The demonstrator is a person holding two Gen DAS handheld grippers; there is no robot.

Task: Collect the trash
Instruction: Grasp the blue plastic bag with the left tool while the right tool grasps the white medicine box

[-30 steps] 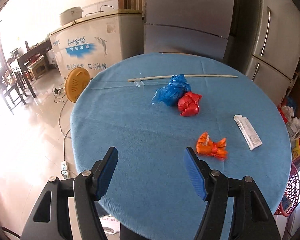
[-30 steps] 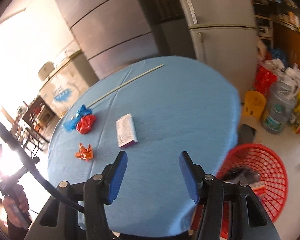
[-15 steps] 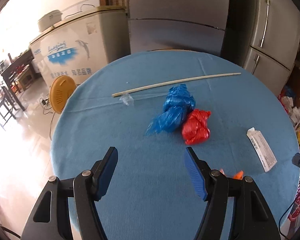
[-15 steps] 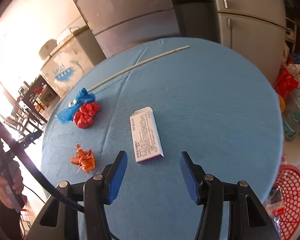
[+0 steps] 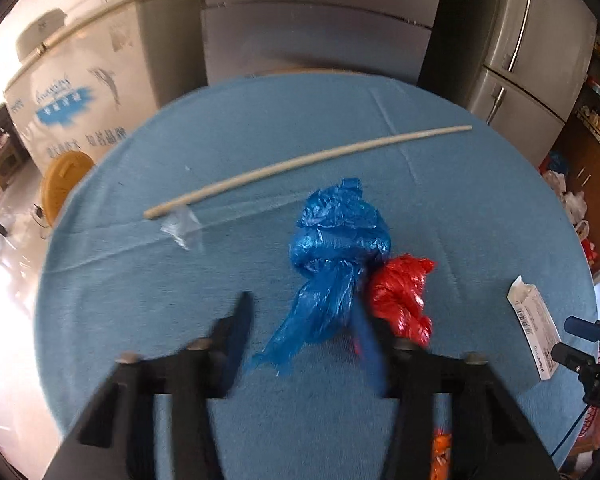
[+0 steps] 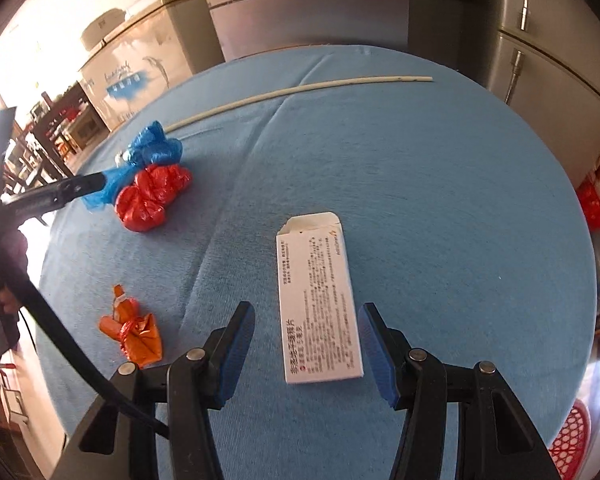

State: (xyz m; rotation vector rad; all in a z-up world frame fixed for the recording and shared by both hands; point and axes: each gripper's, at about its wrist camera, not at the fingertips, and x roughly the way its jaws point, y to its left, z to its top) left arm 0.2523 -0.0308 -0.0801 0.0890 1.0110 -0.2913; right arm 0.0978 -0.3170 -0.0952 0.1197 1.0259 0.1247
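A round surface point(image 6: 420, 184) covered in blue cloth carries several pieces of trash. The left hand-held gripper point(image 5: 300, 332) hovers low over it with its blue-padded jaws spread wide and nothing between them gripped. The trailing tail of a crumpled blue plastic bag point(image 5: 332, 256) reaches into the gap between the jaws, nearer the right jaw; the bag's bulk lies just ahead of the jaw tips. A crumpled red plastic bag point(image 5: 402, 296) touches the blue one on its right side and sits just beyond the right jaw. A long pale stick point(image 5: 308, 164) lies across the cloth farther back, with a scrap of clear plastic point(image 5: 182, 226) beside its left end.

The right hand-held gripper point(image 6: 306, 340) is also wide open and holds nothing. A flat white carton point(image 6: 320, 304) printed with text lies lengthwise on the cloth, its near end between the two jaws without visibly touching either. An orange wrapper point(image 6: 134, 330) lies on the cloth to the left of this gripper, well apart from the carton.
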